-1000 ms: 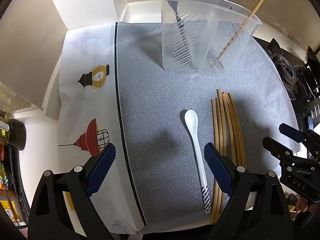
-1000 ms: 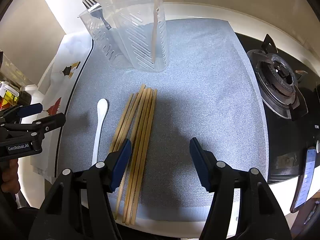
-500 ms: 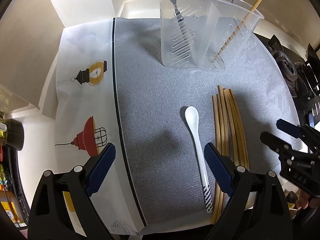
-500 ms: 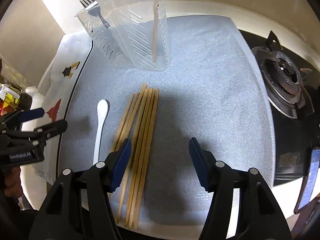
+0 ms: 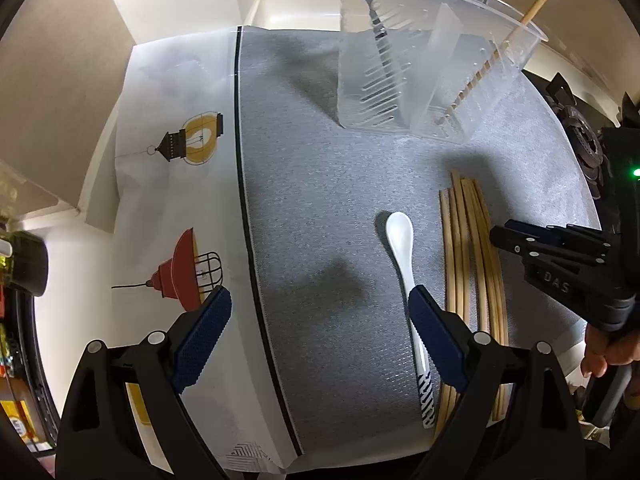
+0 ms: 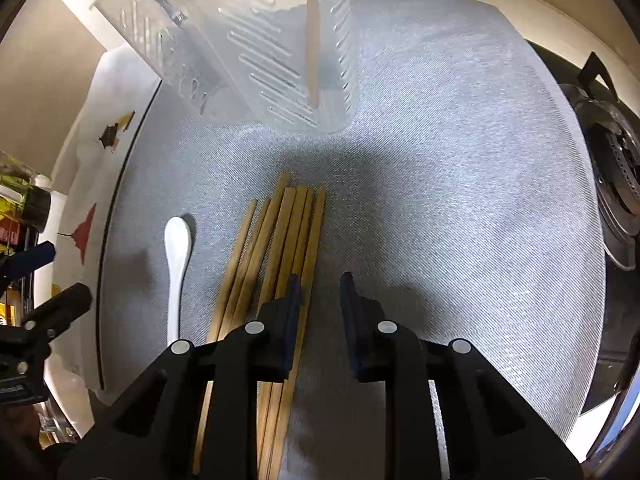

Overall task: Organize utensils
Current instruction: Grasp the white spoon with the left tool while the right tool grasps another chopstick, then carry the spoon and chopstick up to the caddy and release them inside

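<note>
right gripper (image 6: 320, 292) hangs low over the grey mat (image 6: 460, 200), its jaws narrow and closing, with the outermost stick of the chopstick bundle (image 6: 280, 240) between them; whether the pads press on it yet cannot be told. left gripper (image 5: 316, 320) hovers over the mat's left part with jaws wide and nothing between them, its right finger (image 5: 434, 338) above the handle of the spoon.

taking the mat as landmark: it covers most of the surface (image 5: 280, 8). off its left edge lies a white sheet printed with lamps (image 5: 176, 184), and off its right edge a gas burner (image 6: 616, 184). at the mat's far end stands the clear plastic utensil holder (image 5: 420, 64), with a fork (image 5: 374, 12) upright in its left compartment and one chopstick (image 5: 520, 28) leaning in its right one. near the mat's middle the chopstick bundle lies flat, running toward the holder. just left of the bundle, still on the mat, lies the white spoon (image 5: 404, 248), bowl toward the holder, striped handle end toward the near edge.
</note>
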{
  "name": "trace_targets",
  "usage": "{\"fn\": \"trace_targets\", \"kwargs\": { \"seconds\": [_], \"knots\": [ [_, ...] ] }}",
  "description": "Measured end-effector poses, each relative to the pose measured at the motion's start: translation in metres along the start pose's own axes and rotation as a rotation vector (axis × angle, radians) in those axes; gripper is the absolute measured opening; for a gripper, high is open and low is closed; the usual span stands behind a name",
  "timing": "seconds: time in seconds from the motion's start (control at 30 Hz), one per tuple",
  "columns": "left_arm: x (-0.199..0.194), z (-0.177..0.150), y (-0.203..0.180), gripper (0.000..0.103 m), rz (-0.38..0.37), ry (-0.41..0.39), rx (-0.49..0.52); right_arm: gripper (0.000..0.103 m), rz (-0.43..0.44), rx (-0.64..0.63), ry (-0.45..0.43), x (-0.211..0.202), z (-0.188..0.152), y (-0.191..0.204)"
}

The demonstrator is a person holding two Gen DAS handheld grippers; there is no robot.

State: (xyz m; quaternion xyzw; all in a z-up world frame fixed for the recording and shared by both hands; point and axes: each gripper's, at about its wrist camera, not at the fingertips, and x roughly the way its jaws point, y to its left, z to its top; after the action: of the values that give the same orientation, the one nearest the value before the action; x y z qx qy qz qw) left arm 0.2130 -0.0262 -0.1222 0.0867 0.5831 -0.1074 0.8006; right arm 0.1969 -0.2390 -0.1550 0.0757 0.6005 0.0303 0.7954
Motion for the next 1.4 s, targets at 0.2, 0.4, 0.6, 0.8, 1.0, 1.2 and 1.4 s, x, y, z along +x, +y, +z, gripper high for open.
{"fn": "trace_targets", "kwargs": {
  "seconds": [0.2,0.4,0.6,0.8,1.0,1.2,1.4],
  "knots": [
    [0.002,0.001,0.003,0.087,0.002,0.005,-0.012,0.020,-0.038,-0.033,-0.010,0.006,0.003,0.008],
    [0.007,0.005,-0.002,0.087,-0.003,0.009,0.004,0.008,-0.112,-0.144,-0.095,0.013,0.000,0.030],
    [0.019,0.019,-0.016,0.087,-0.082,-0.031,0.061,0.006,-0.053,-0.033,-0.086,0.003,-0.009,0.009],
    [0.047,0.035,-0.024,0.054,-0.160,0.022,0.135,0.006,-0.055,0.006,-0.074,-0.004,-0.021,-0.006],
    [0.061,0.043,-0.026,0.046,-0.196,0.062,0.162,0.006,-0.047,0.010,-0.073,-0.010,-0.030,-0.023],
    [0.069,0.046,-0.027,0.037,-0.198,0.055,0.178,0.006,-0.039,0.010,-0.063,-0.008,-0.030,-0.026],
    [0.066,0.042,-0.029,0.007,-0.250,0.044,0.196,0.006,-0.037,0.005,-0.062,-0.002,-0.026,-0.015]
  ]
}}
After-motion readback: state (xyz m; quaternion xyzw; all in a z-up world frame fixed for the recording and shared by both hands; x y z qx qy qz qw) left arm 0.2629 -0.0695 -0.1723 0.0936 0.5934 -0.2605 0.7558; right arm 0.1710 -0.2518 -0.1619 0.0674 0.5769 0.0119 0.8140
